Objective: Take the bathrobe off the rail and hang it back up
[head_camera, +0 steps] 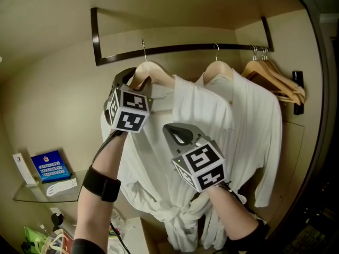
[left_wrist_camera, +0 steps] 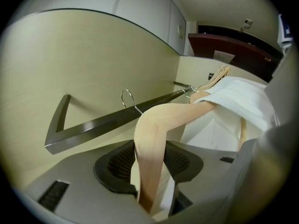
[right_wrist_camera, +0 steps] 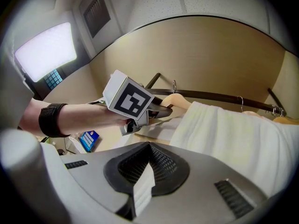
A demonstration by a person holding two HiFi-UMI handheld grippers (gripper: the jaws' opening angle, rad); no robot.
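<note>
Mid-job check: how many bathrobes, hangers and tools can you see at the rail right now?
Bathrobes: 2, the left bathrobe and the right bathrobe.
Wooden hangers: 4, the left hanger, the middle hanger, two bare hangers.
Tools: 2, the left tool gripping the left hanger, the right tool pinching bathrobe cloth.
Total: 8.

Grey plastic left tool (head_camera: 136,81) and right tool (head_camera: 179,134), broad moulded shells, black mesh pads (left_wrist_camera: 119,164), white cubes (head_camera: 128,110) with black square markers, black wristbands (head_camera: 100,183) on bare forearms
</note>
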